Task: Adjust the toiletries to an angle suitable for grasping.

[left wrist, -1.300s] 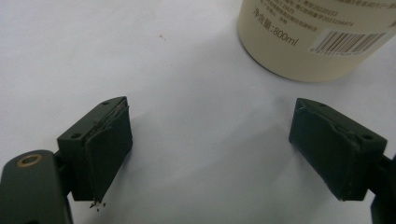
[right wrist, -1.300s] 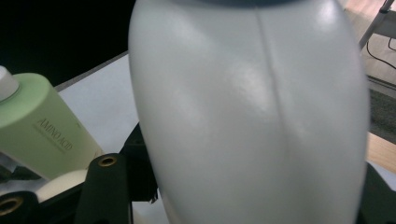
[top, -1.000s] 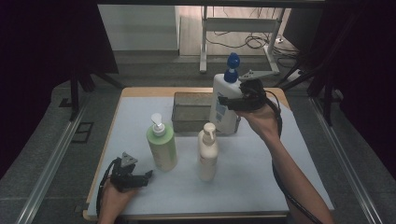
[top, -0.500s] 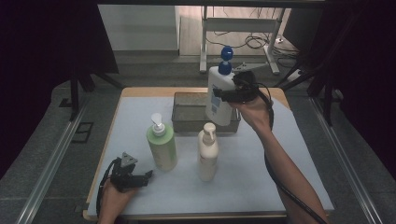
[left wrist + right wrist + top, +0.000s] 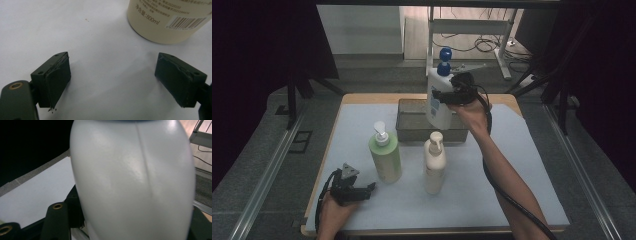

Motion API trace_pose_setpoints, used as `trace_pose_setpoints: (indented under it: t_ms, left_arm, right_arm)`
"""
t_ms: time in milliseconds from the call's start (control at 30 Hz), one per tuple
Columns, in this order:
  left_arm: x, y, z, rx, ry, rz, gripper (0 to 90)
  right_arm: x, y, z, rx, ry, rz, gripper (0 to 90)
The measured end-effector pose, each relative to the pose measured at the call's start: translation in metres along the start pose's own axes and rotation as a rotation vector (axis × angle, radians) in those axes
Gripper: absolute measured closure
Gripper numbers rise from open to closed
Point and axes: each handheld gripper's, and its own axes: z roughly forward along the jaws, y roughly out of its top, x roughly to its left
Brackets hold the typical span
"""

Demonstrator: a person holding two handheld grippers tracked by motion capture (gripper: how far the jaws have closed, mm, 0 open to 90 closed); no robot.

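While gripped: white bottle (image 5: 438,97) above basket (image 5: 409,131).

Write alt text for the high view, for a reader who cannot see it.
The right gripper holds a white bottle with a blue cap upright above a grey bin at the table's far side. A green pump bottle and a cream pump bottle stand nearer, and the left gripper rests open at the near left.
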Motion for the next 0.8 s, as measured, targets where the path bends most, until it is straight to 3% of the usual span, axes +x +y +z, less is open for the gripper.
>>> trace_pose_setpoints:
  t_ms: [433,800]
  left_arm:
    - [0.000,0.000,0.000,0.004,0.001,0.006,13.3]
    - [0.000,0.000,0.000,0.003,0.000,0.005,13.3]
  right_arm:
    - [0.004,0.000,0.031,0.002,-0.018,-0.005,40.7]
    - [0.006,-0.022,0.058,0.036,-0.017,0.006,40.5]
